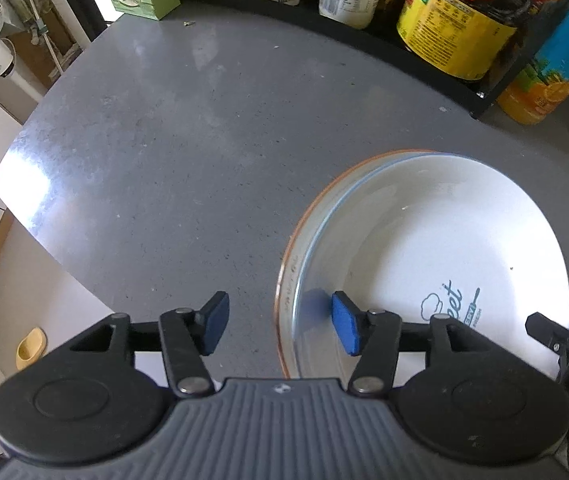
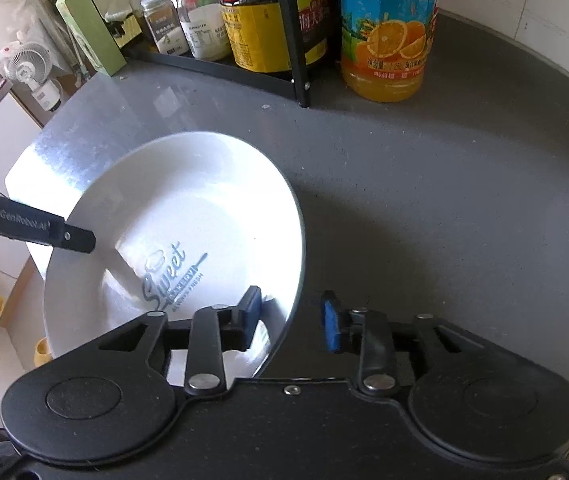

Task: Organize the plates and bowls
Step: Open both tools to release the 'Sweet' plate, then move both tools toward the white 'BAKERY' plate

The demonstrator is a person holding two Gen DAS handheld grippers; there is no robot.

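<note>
While both jaws gape, the plate (image 2: 188, 216) rim (near edge) sits between.

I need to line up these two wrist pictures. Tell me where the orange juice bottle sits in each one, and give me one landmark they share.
Left wrist: orange juice bottle at the right edge, upper part, behind the rack's black post.
Right wrist: top, right of centre, standing on the grey counter.
Shared landmark: the white "Sweet" plate.

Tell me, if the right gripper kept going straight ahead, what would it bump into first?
Probably the black rack's leg. The right gripper is open astride the white plate's rim, then bare grey counter lies ahead. Depth is hard to judge.
</note>
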